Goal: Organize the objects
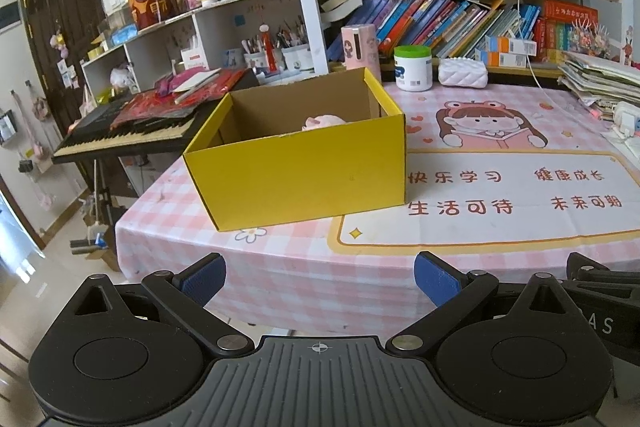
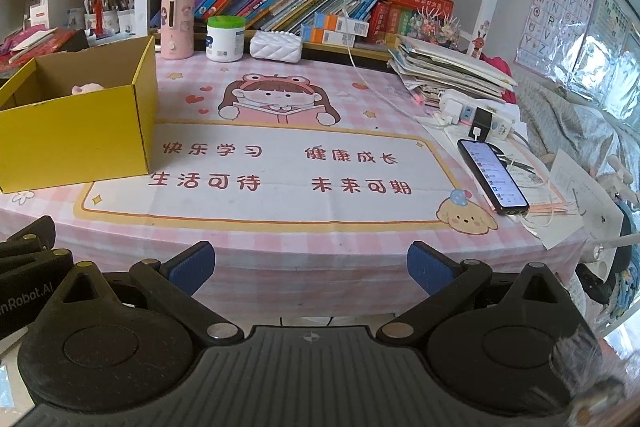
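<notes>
While both grippers hang released before counter [image 2: 280, 239], pink toy [image 1: 324, 121] lies inside yellow box [image 1: 304, 183]. Left gripper [image 1: 320, 277], right gripper [image 2: 311, 267] empty. Next item unclear; approach low, jaws wide.

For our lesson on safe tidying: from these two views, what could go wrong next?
1. The phone lies near the table's right edge with a cable plugged in; a passing right gripper might snag it.
2. The yellow box sits at the table corner; a push from the left gripper could slide it off.
</notes>
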Demonstrator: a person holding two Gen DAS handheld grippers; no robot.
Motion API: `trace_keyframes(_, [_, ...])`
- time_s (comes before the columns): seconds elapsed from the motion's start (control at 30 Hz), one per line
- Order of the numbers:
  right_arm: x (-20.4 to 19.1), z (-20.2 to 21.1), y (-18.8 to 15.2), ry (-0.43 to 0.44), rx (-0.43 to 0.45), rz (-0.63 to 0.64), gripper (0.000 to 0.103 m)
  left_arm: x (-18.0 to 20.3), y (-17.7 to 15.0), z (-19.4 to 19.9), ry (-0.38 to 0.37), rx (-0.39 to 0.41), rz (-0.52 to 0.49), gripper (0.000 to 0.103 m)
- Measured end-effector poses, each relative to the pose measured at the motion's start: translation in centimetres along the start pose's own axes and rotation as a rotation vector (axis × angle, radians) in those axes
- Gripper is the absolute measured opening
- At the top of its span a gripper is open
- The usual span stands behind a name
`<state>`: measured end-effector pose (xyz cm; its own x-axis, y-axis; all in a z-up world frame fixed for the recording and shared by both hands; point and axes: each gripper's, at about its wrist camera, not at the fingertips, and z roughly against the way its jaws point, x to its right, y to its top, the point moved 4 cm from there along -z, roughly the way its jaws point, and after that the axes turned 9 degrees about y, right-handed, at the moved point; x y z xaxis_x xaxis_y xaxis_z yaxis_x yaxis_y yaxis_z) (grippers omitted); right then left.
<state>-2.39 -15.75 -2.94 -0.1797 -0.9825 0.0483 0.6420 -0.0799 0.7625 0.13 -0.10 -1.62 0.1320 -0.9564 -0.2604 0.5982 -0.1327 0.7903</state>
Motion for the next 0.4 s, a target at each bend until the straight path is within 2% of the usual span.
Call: trace_keyframes(0.4, [-0.54,-0.41,0.14,0.003,-0.006,0.007,0.103,-0.56,-0.04,-0.63,-0.012,-0.013,0.016,0.102])
